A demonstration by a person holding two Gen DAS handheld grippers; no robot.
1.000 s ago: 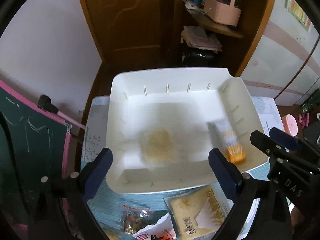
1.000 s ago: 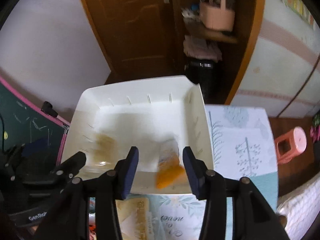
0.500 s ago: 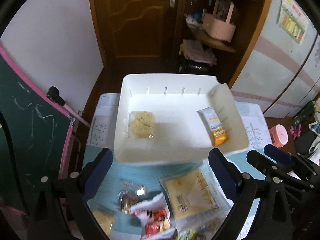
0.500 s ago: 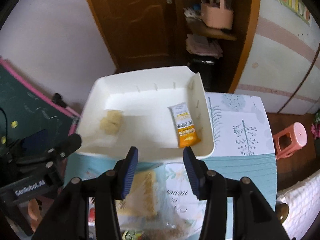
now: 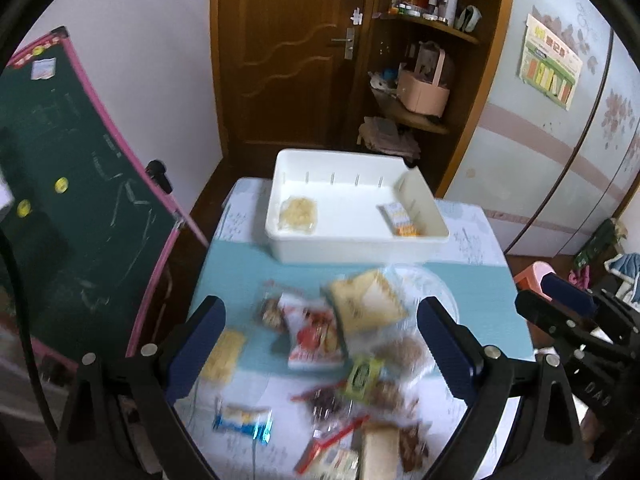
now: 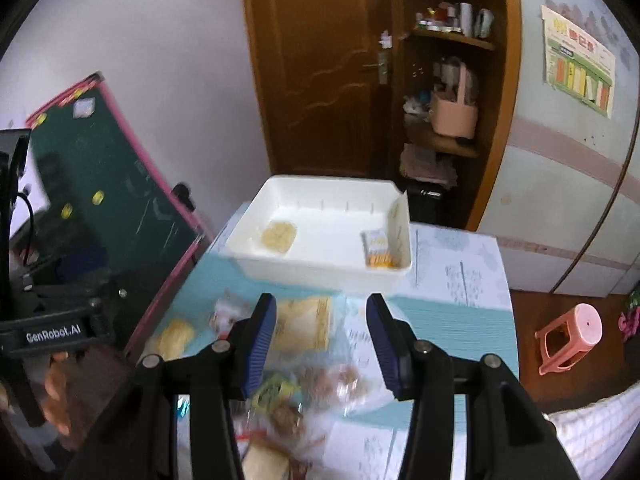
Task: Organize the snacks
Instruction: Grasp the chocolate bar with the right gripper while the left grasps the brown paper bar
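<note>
A white bin (image 5: 356,250) (image 6: 320,270) stands at the table's far end. In it lie a clear pack of pale biscuits (image 5: 298,213) (image 6: 279,236) at the left and an orange-and-white bar (image 5: 401,221) (image 6: 378,250) at the right wall. A pile of loose snack packets (image 5: 340,344) (image 6: 304,364) lies on the table nearer me, blurred. My left gripper (image 5: 320,344) is open and empty above the pile. My right gripper (image 6: 322,340) is open and empty above the pile's right part.
A green chalkboard with a pink frame (image 5: 76,184) leans at the table's left. A brown door (image 5: 288,52) and corner shelves (image 5: 420,104) stand behind the bin. A pink stool (image 6: 570,336) is on the floor at the right. The right gripper's body (image 5: 576,340) shows at the right.
Both grippers have pulled back and up from the bin, which now looks smaller and farther. The snack pile has come into view under them. The jaws stay open.
</note>
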